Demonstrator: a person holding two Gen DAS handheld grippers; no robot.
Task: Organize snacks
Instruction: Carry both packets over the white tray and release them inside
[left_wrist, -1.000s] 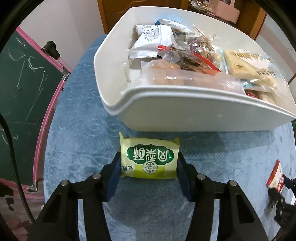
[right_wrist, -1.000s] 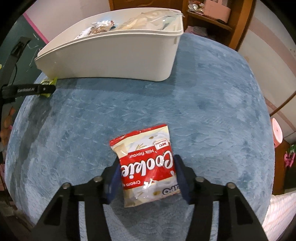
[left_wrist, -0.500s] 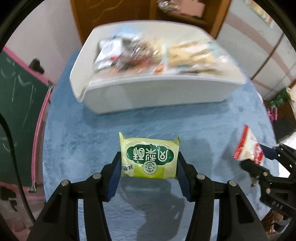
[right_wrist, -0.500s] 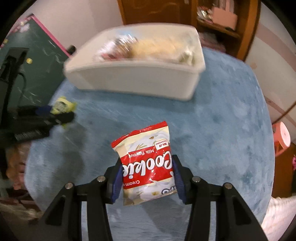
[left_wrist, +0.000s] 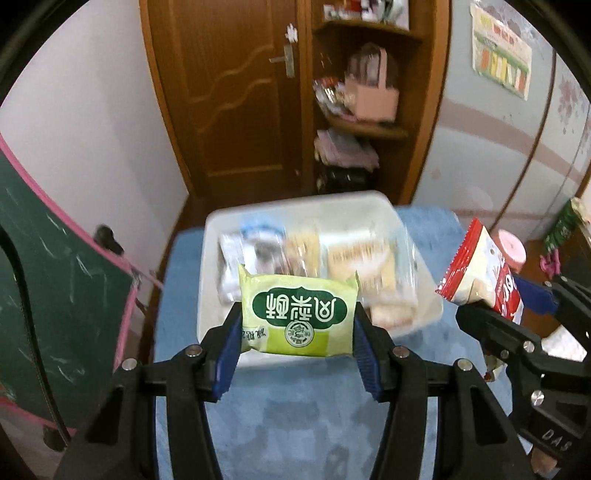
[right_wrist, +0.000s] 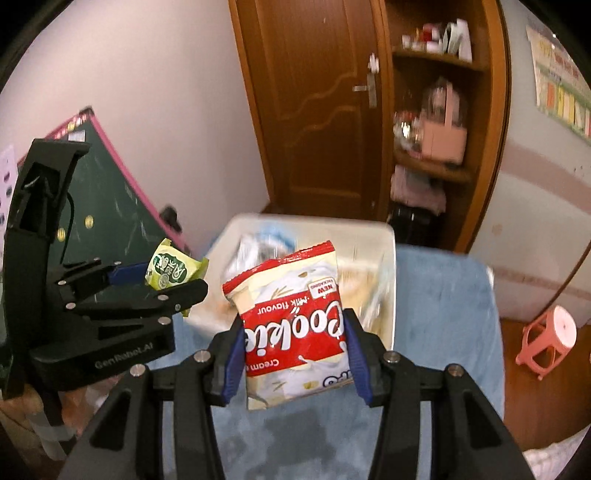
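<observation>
Having lifted both packets off the table (left_wrist: 295, 424), we hold the green pastry packet (left_wrist: 298, 314) in left jaws, cookie packet (right_wrist: 295, 332) in right, seemingly above the blurred white bin (left_wrist: 369, 210).

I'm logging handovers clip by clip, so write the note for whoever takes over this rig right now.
Left gripper: shut on the green snack packet, held in the air.
Right gripper: shut on the red cookie packet, also held in the air.
White bin: sits on the blue tablecloth ahead of both grippers, already holding several snacks.
Done: both packets are picked up.
Left: carry each packet over the bin and release it inside, probably one at a time so the grippers do not collide.
</observation>
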